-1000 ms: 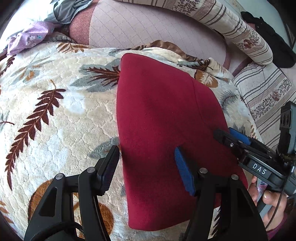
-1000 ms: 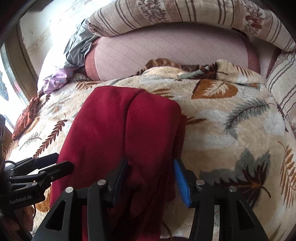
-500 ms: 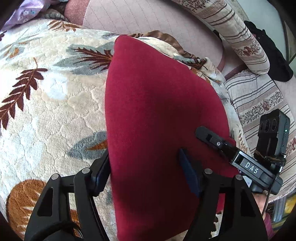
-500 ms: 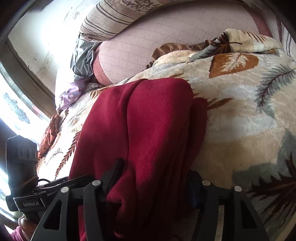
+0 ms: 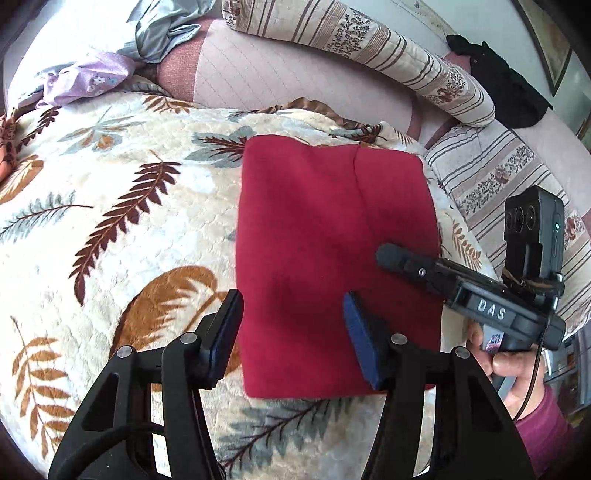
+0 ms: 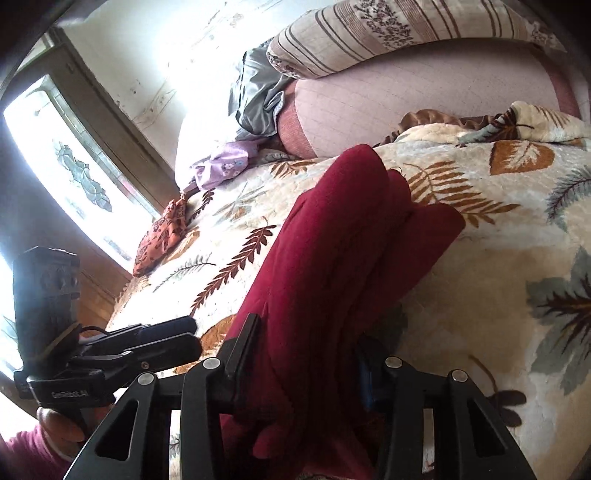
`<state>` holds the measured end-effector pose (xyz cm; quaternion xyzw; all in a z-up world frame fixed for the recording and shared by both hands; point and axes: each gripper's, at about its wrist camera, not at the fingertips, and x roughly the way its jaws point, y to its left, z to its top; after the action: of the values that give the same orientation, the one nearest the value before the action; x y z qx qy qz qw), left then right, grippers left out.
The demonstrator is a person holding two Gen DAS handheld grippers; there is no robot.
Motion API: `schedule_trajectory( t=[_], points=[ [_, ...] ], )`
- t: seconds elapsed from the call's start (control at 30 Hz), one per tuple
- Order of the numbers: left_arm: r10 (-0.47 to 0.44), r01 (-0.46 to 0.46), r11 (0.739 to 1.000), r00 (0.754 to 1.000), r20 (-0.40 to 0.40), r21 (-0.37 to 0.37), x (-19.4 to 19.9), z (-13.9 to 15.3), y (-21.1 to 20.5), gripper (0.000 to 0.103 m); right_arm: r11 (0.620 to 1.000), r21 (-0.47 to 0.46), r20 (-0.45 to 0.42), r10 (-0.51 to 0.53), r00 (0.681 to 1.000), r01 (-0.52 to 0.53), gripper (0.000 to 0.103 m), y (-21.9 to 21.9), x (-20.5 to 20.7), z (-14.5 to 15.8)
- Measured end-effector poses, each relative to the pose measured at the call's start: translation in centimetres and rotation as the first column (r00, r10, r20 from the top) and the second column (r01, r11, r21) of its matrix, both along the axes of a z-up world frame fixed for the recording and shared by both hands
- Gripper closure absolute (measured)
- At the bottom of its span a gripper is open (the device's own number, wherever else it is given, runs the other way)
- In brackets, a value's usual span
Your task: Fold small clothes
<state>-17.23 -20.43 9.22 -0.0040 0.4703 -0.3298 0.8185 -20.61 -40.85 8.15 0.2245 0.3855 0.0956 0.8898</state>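
Observation:
A dark red garment lies folded into a rectangle on the leaf-patterned blanket. My left gripper hovers over its near left part, jaws closing, with no cloth pinched between the pads. Its left finger stands at the garment's left edge. My right gripper reaches in at the garment's right edge. In the right wrist view the thick layered edge of the garment bunches up and fills the gap of the right gripper, whose jaws are closing on it. The left gripper shows at the left there.
A striped bolster and a pink quilted cushion line the far side. Lilac cloth and grey cloth lie at the far left, a black item at the far right. An orange patterned cloth lies near a bright window.
The left gripper has drawn back and up off the garment, which now lies flat. The right gripper's jaws have narrowed around the bunched right edge, and its view has swung left.

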Motion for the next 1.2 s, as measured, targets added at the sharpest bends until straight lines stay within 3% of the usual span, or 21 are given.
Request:
schedule_trajectory(
  t=[0.17, 0.37, 0.43, 0.5, 0.53, 0.63, 0.7, 0.83, 1.07, 1.13, 1.2],
  points=[
    [0.057, -0.057, 0.998, 0.997, -0.045, -0.005, 1.2, -2.0, 0.7, 0.047, 0.992, 0.054, -0.060, -0.108, 0.992, 0.111, 0.063, -2.2, -0.8, -1.5],
    [0.049, -0.055, 0.998, 0.992, -0.118, -0.043, 4.6, -4.5, -1.4, 0.038, 0.990, 0.081, -0.079, -0.112, 0.991, 0.119, 0.062, -4.3, -0.4, -2.7],
    [0.030, -0.041, 0.997, 0.987, -0.156, -0.066, 5.6, -5.5, -2.3, 0.038, 0.985, 0.116, -0.085, -0.117, 0.990, 0.126, 0.060, -5.2, -0.2, -3.4],
    [0.019, -0.035, 0.996, 0.983, -0.183, -0.082, 6.3, -6.2, -3.2, 0.035, 0.978, 0.157, -0.102, -0.120, 0.988, 0.135, 0.050, -6.2, 0.0, -4.4],
    [0.011, -0.029, 0.996, 0.980, -0.196, -0.089, 6.6, -6.6, -3.8, 0.031, 0.974, 0.178, -0.112, -0.121, 0.986, 0.140, 0.048, -6.7, 0.1, -5.0],
    [-0.010, -0.013, 0.996, 0.970, -0.242, -0.092, 6.8, -7.9, -5.5, 0.030, 0.966, 0.222, -0.127, -0.104, 0.986, 0.130, 0.047, -7.4, 0.6, -6.8],
    [-0.003, -0.015, 0.997, 0.975, -0.221, -0.078, 6.5, -8.0, -6.1, 0.030, 0.963, 0.240, -0.132, -0.092, 0.987, 0.122, 0.049, -7.3, 1.0, -7.4],
    [-0.022, 0.006, 0.996, 0.983, -0.181, -0.087, 5.5, -6.2, -5.6, 0.042, 0.971, 0.217, -0.112, -0.074, 0.991, 0.097, 0.059, -6.4, 1.0, -6.2],
    [0.004, -0.007, 0.999, 0.996, -0.091, -0.037, 0.5, -1.0, 0.1, 0.043, 0.949, 0.316, -0.044, 0.036, 0.998, -0.020, 0.060, -3.5, -0.4, -2.3],
    [0.026, -0.028, 0.999, 0.997, -0.076, -0.023, -1.0, -1.0, 1.9, 0.043, 0.938, 0.341, -0.048, 0.081, 0.996, -0.060, 0.060, -2.1, -0.7, -2.4],
    [0.051, -0.050, 0.999, 0.996, -0.074, 0.020, -1.8, -1.8, 2.7, 0.043, 0.956, 0.284, -0.078, 0.092, 0.993, -0.067, 0.059, -0.2, -0.7, -3.3]
  ],
)
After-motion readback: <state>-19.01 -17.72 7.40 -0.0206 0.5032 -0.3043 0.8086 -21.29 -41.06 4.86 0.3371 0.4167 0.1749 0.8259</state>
